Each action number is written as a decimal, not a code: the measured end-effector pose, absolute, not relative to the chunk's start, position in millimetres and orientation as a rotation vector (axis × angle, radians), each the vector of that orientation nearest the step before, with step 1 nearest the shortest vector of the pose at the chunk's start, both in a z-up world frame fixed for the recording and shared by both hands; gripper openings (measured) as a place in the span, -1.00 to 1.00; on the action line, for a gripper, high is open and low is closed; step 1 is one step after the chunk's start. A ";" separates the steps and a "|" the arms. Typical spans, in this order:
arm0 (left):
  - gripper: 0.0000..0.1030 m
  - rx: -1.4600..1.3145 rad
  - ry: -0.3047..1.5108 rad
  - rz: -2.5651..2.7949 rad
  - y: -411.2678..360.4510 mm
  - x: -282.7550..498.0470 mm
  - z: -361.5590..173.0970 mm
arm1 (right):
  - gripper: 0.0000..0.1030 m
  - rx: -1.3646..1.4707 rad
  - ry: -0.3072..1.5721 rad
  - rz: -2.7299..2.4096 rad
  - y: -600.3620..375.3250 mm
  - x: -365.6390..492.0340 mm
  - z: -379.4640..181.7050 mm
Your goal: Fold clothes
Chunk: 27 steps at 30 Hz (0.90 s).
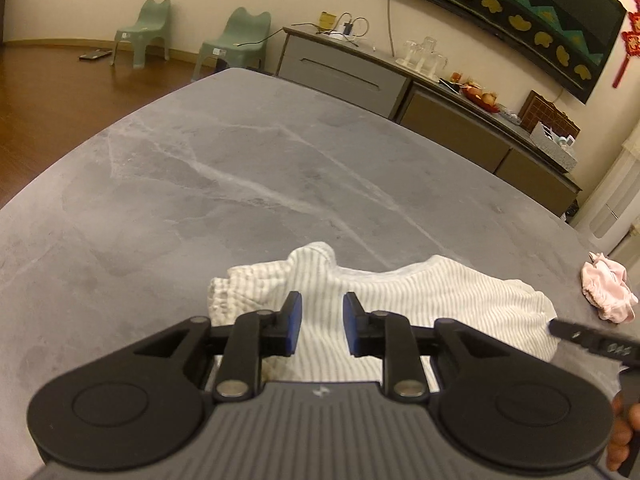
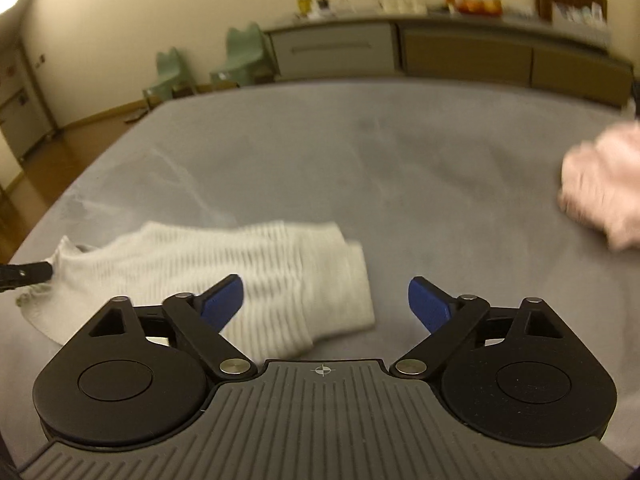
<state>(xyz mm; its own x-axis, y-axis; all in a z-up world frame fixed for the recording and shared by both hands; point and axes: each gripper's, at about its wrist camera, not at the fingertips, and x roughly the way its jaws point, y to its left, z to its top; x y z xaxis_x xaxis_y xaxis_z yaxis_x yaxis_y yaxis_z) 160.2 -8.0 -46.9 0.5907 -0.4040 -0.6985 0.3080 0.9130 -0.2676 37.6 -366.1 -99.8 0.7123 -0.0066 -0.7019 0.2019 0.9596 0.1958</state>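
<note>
Blur smears the pink garment (image 2: 604,184) cut off at right, while both the left gripper (image 1: 319,326) and right gripper (image 2: 325,304) hang released over the striped cloth (image 2: 224,276).

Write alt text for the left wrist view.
The left hand-held gripper, jaws open, hovers over a white striped garment lying on a grey marbled table. A crumpled pink garment sits to the right.

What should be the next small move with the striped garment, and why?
Probably lower the left tongs and close them on the striped garment: they hover open right above its cloth, nothing is gripped, and the right tongs are open beside its edge.
</note>
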 end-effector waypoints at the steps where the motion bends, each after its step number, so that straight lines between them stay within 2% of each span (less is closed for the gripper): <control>1: -0.57 -0.121 0.841 -0.418 -10.3 162.1 -48.1 | 0.55 0.270 0.784 -0.107 -365.8 39.4 -105.4; 3: -0.57 -0.130 0.836 -0.435 -15.1 161.9 -46.7 | 0.26 0.197 0.758 -0.090 -355.9 40.5 -108.2; 5: -0.57 -0.145 0.828 -0.458 -19.9 161.3 -43.8 | -0.44 0.157 0.758 -0.079 -348.1 43.6 -106.9; 6: -0.57 -0.153 0.823 -0.471 -22.6 160.7 -41.9 | -0.50 0.147 0.753 -0.078 -345.2 43.5 -106.0; 20: -0.50 -0.216 0.827 -0.578 -60.6 164.6 -42.3 | -0.54 -0.493 0.490 -0.028 -243.5 21.2 -76.7; 22: -0.50 -0.246 0.842 -0.569 -54.7 169.0 -45.4 | -0.53 -0.590 0.440 0.054 -217.9 14.6 -82.1; 23: -0.49 -0.260 0.849 -0.565 -51.8 171.2 -47.0 | -0.42 -0.627 0.424 0.108 -205.6 11.3 -86.9; 24: -0.49 -0.273 0.858 -0.559 -48.8 173.3 -49.0 | 0.03 -0.651 0.415 0.158 -195.7 7.8 -91.6; 25: -0.49 -0.276 0.869 -0.551 -45.9 174.9 -52.0 | 0.24 -0.666 0.409 0.204 -187.2 4.4 -95.5; 26: -0.48 -0.276 0.879 -0.545 -43.9 176.3 -55.1 | 0.54 -0.644 0.415 0.233 -185.0 2.3 -95.1; 27: -0.48 -0.275 0.890 -0.540 -41.9 177.8 -58.2 | 0.57 -0.602 0.428 0.241 -187.5 2.4 -90.9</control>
<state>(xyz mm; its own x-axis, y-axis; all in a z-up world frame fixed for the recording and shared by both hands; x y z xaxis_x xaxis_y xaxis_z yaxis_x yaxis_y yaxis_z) 177.8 -41.9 -58.2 0.5085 -0.5525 -0.6604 0.3303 0.8335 -0.4429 2.4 -187.5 -90.9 0.8852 0.0951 -0.4555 -0.3403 0.8000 -0.4942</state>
